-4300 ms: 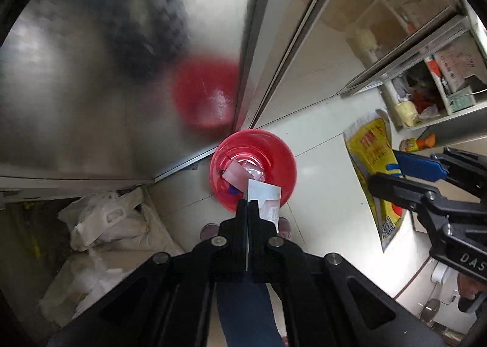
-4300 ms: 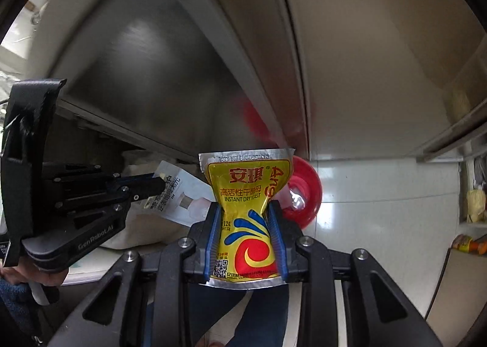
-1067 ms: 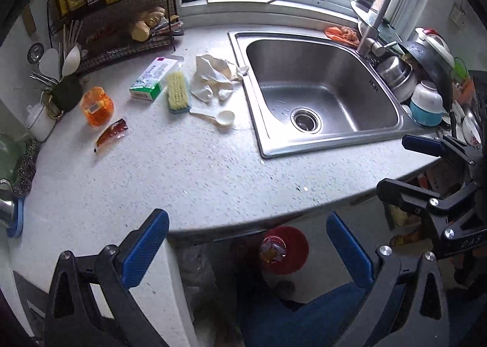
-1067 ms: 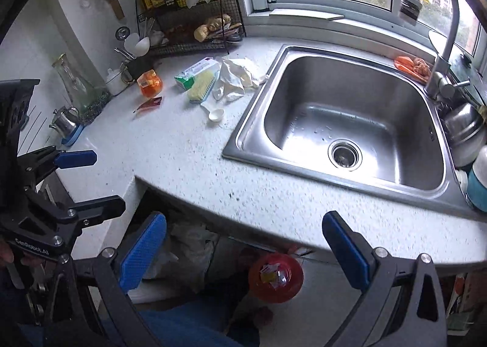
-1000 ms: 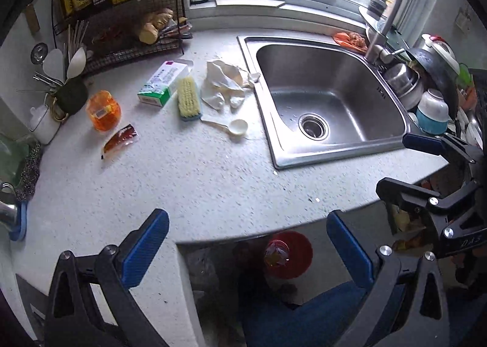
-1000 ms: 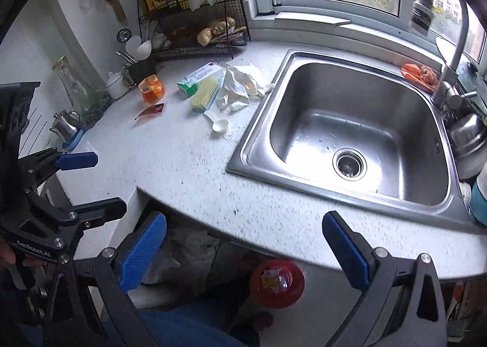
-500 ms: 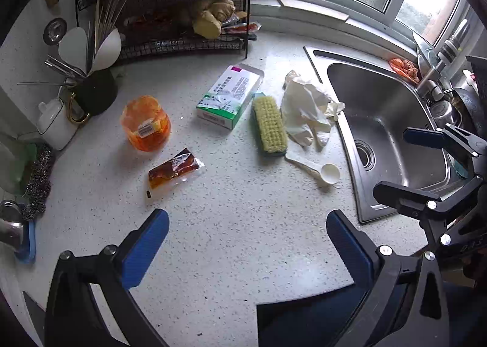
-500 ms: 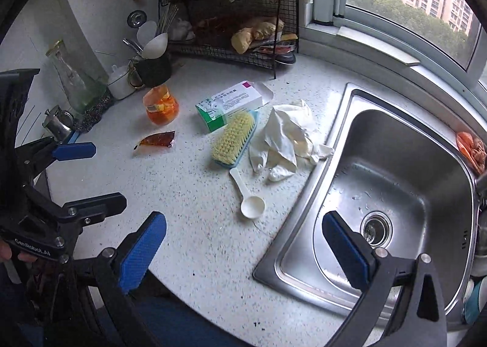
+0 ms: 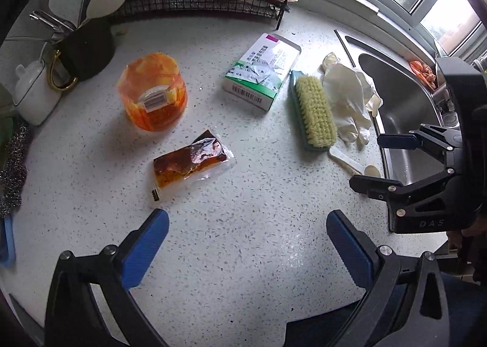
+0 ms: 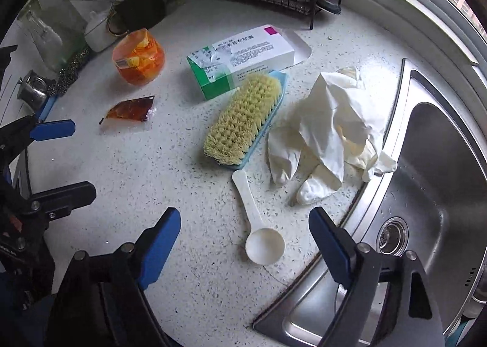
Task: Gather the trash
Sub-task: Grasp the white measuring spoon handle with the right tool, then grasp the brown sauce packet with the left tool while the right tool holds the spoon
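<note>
Now both grippers hang over the counter (image 9: 243,225), empty. The left gripper (image 9: 248,243) gapes wide just short of the sauce packet (image 9: 191,164). The right gripper (image 10: 243,240), jaws just narrowing, straddles the spoon (image 10: 258,225) beside the gloves (image 10: 328,134).

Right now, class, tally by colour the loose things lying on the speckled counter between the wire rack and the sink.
Orange: 1, the faceted plastic tub
Brown: 1, the clear sauce sachet
Green and white: 1, the cardboard box
Cream or white: 3, the bristle brush, the crumpled rubber gloves, the plastic scoop
Total: 6
</note>
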